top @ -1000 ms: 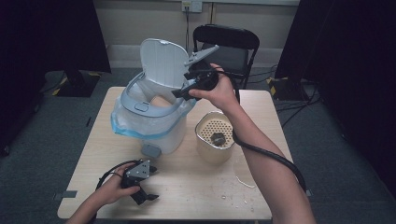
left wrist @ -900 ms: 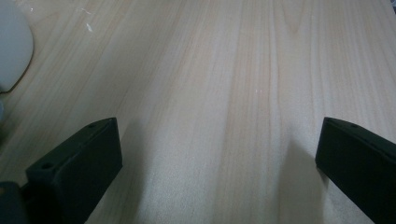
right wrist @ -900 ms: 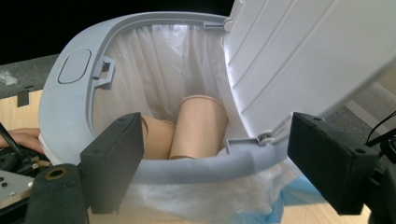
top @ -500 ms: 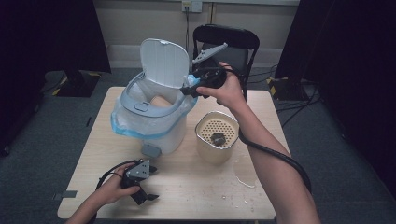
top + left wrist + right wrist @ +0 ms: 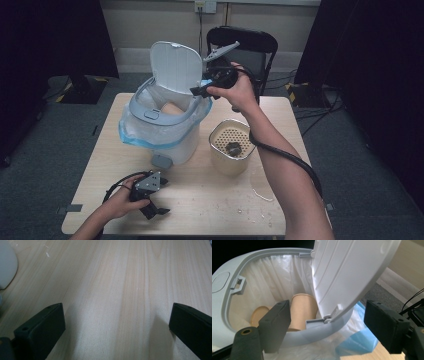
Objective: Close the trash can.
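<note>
Right gripper point(image 5: 200, 91) has lifted slightly and shifted toward 12 o'clock since a second ago, now at the bin's point(image 5: 165, 135) rim beside the upright lid point(image 5: 175, 67); likely lining up to shut the lid. Jaws wide apart, gripping nothing, flanking the lid's edge. Cup point(image 5: 303, 310) lies inside the bin. Left gripper point(image 5: 150, 200) unchanged, resting on the table point(image 5: 210, 200) at 7 o'clock, jaws spread, empty.
</note>
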A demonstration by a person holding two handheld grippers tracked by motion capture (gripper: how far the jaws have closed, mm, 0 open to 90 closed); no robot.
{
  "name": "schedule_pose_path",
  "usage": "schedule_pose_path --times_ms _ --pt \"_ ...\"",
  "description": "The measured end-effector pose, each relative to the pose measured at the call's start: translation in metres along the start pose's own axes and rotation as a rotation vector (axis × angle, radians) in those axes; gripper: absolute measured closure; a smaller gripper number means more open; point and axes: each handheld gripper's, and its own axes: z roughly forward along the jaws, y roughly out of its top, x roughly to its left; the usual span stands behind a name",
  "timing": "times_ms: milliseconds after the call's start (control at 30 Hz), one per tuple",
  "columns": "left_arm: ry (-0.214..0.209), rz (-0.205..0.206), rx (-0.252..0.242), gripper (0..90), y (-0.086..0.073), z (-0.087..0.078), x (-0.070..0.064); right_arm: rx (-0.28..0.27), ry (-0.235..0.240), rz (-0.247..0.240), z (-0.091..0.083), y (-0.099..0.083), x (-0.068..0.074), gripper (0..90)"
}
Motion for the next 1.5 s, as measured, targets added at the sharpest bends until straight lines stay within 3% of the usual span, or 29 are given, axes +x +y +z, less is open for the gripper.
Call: schedule_pose_path --times_ms 367,533,767,1000,1300,1500 --pt "0.000 0.000 0.000 0.0 0.000 0.000 0.000 -0.030 0.017 -0.011 0.004 0.010 0.004 23.5" --pt "0.000 0.000 0.000 0.0 0.000 0.000 0.000 -0.011 0.006 -0.019 0.004 0.012 0.008 22.4" --pt "0.000 0.000 0.000 0.0 0.000 0.000 0.000 -0.027 0.037 -0.027 -0.001 0.012 0.010 27.2" --pt "0.001 -0.003 0.003 0.0 0.000 0.000 0.000 -0.063 0.066 -0.057 -0.012 0.017 0.023 29.0" --pt "0.003 0.000 -0.001 0.0 0.000 0.000 0.000 -0.057 0.083 -0.082 -0.019 0.022 0.034 29.6" --pt "0.004 -0.004 0.002 0.0 0.000 0.000 0.000 -0.041 0.134 -0.075 -0.013 0.019 0.040 30.3"
